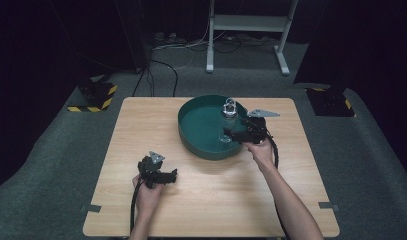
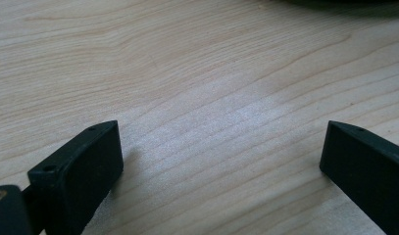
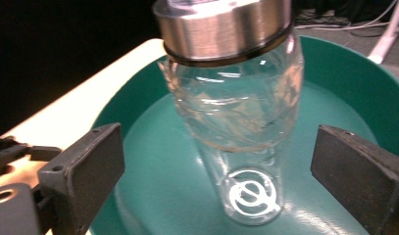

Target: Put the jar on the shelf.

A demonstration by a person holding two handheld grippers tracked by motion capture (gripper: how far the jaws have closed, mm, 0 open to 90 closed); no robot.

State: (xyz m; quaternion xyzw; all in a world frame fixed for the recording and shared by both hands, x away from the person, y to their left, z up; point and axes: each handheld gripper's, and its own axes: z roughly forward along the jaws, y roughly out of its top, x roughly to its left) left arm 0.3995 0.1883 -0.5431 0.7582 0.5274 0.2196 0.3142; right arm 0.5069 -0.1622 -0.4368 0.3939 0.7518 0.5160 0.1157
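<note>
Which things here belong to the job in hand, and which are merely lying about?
In the job:
glass bottle
green basin
right gripper, jaws open either side of the bottle

Lying about:
white stand
floor cables
left gripper, open over bare table

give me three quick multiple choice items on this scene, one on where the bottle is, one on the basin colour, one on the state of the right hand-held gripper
1. Where does the clear bottle stand?
A. on the bare table
B. inside the basin
C. on the floor

2. What colour is the basin?
A. green
B. red
C. white

3. The right hand-held gripper is
A. shut on the bottle
B. open, jaws either side of the bottle
C. lying on the floor

Answers: 1 B, the basin's floor surrounds the bottle's base; 2 A, its wall and floor are teal green; 3 B, gaps show between each jaw and the glass.
</note>
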